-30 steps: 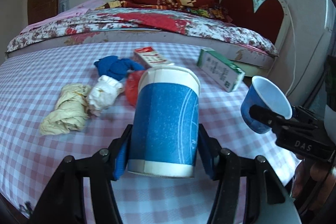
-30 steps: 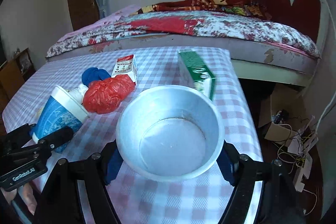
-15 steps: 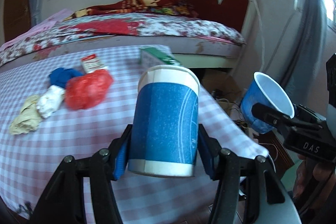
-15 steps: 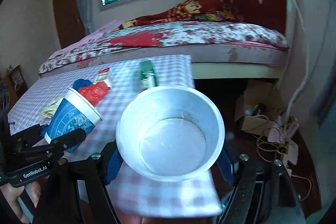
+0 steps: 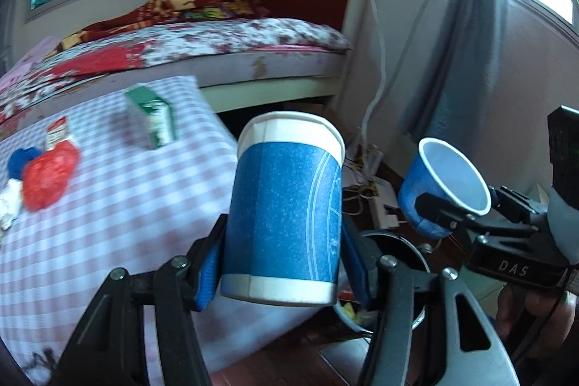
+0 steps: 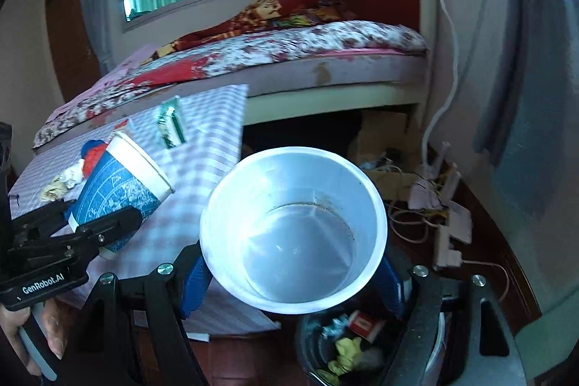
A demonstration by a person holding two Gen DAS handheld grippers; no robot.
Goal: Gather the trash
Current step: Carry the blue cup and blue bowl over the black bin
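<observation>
My left gripper (image 5: pixel 282 264) is shut on a tall blue paper cup (image 5: pixel 286 212) with a white rim, held upright past the table's right edge. To its right, my right gripper (image 5: pixel 459 205) is shut on a smaller blue cup (image 5: pixel 447 181) with a white inside. In the right wrist view that small cup (image 6: pixel 293 230) fills the middle between the blue pads of the right gripper (image 6: pixel 293 279), and it is empty. Just below it stands a dark trash bin (image 6: pixel 305 346) with crumpled paper and a small box inside. The left gripper (image 6: pixel 94 208) with the tall cup (image 6: pixel 119 183) is at the left.
The checked table (image 5: pixel 108 234) still bears a green carton (image 5: pixel 152 118), a small red-and-white carton (image 5: pixel 56 132), a red plastic bag (image 5: pixel 47 179) and crumpled wads. Behind is a bed (image 5: pixel 217 42). Cables and a power strip (image 6: pixel 448 241) lie on the floor by a grey curtain (image 5: pixel 466 24).
Both grippers have swung right with their cups, from over the table to beyond its edge. The table's things slid left in view, and the trash bin came into sight below.
</observation>
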